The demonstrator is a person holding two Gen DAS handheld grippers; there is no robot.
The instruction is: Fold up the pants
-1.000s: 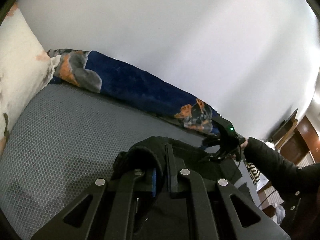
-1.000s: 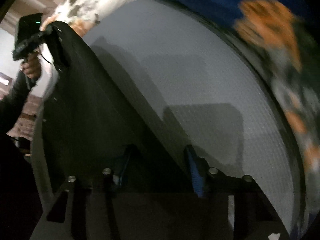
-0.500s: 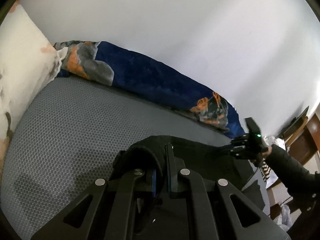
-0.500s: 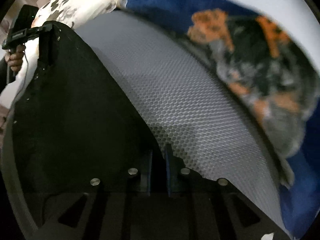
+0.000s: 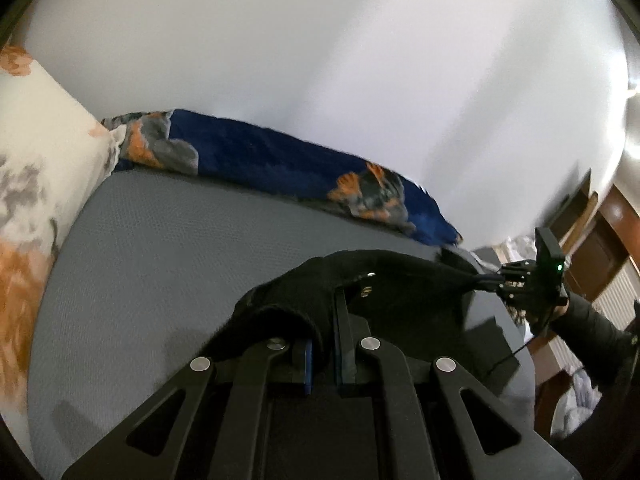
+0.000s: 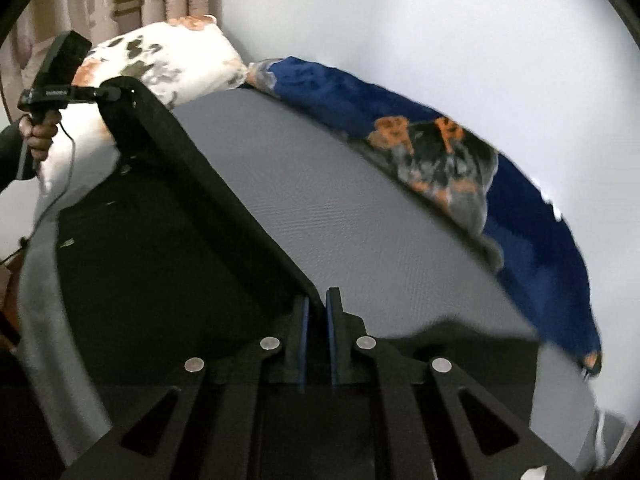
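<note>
Grey bed (image 6: pixel 380 216) | both claws clamp black pants (image 6: pixel 160 260)

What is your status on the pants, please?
Left gripper and right gripper shut on black pants, stretched taut above grey mattress. Blue blanket apart, nothing in the way.

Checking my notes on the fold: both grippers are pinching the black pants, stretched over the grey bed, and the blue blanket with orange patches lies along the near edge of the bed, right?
Not quite. The blue blanket with orange patches lies along the far edge of the grey bed, against the white wall, as the right wrist view shows. The left gripper and right gripper do pinch the black pants.
</note>
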